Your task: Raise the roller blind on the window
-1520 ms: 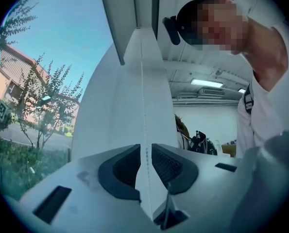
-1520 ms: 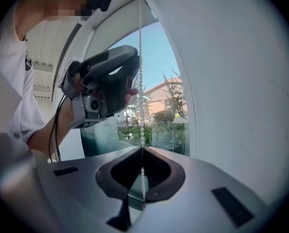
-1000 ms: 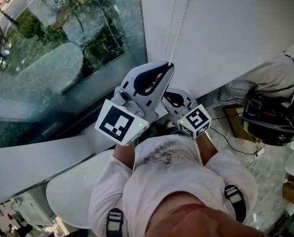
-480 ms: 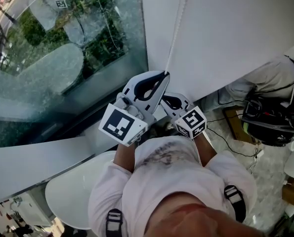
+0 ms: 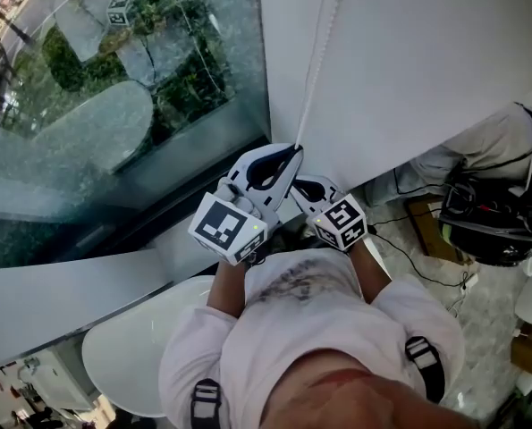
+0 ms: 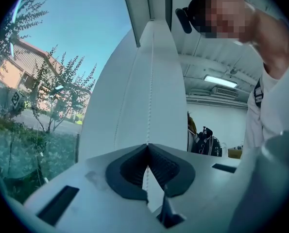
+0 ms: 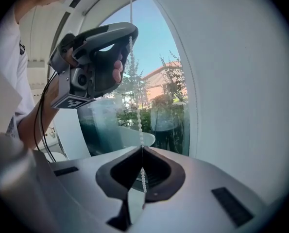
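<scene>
The white roller blind point(image 5: 409, 61) hangs beside the window glass point(image 5: 114, 105). Its white bead chain point(image 5: 321, 38) runs down the blind's edge into my left gripper point(image 5: 296, 150), which is shut on it. In the left gripper view the jaws point(image 6: 147, 145) meet on the chain point(image 6: 151, 96), which rises straight up. Just below and nearer my body, my right gripper point(image 5: 312, 186) is also shut on the chain. In the right gripper view the beads point(image 7: 139, 123) pass through the closed jaws point(image 7: 142, 148) and climb to the left gripper point(image 7: 128, 37) above.
Another person point(image 5: 489, 141) sits at the right by a black bag point(image 5: 494, 226) and floor cables point(image 5: 418, 257). A white sill point(image 5: 69, 284) runs below the glass, with a round white seat point(image 5: 127, 351) under it. Trees and a building lie outside.
Both grippers have come down together along the blind's edge, still clamped on the bead chain, the left one above the right.
</scene>
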The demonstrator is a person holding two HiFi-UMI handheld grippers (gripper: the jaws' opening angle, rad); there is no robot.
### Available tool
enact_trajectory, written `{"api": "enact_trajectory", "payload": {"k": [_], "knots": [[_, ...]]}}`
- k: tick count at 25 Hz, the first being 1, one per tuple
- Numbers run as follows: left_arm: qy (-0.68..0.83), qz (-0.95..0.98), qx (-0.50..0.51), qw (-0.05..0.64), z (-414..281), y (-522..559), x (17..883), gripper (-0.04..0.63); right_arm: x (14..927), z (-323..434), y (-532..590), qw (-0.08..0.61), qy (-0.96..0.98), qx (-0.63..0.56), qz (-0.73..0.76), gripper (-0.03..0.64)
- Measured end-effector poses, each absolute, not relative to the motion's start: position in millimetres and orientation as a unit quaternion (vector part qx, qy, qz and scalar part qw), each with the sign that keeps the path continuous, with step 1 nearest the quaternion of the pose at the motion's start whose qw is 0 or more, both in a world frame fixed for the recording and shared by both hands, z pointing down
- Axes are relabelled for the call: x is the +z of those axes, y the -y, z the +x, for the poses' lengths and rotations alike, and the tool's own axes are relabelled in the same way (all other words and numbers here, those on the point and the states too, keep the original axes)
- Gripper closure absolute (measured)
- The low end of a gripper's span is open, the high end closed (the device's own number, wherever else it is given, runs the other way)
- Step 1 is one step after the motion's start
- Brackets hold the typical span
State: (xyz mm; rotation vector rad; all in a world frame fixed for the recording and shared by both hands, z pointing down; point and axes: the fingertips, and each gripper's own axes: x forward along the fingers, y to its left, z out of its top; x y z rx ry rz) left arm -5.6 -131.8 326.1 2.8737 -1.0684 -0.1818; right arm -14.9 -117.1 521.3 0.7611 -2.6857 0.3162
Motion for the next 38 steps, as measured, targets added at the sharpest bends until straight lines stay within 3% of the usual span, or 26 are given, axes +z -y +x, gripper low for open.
{"api": "enact_trajectory", "payload": {"k": [28,38], "knots": [[0.347,0.929,-0.021,0.127,-8,127,424,0.588,617,-12,109,0.246,0.918,0.174,0.258,0.555],[0.345,0.93,-0.021,0.125,-4,125,425,0.588,618,-8,107,0.246,0.918,0.171,0.26,0.555]]}}
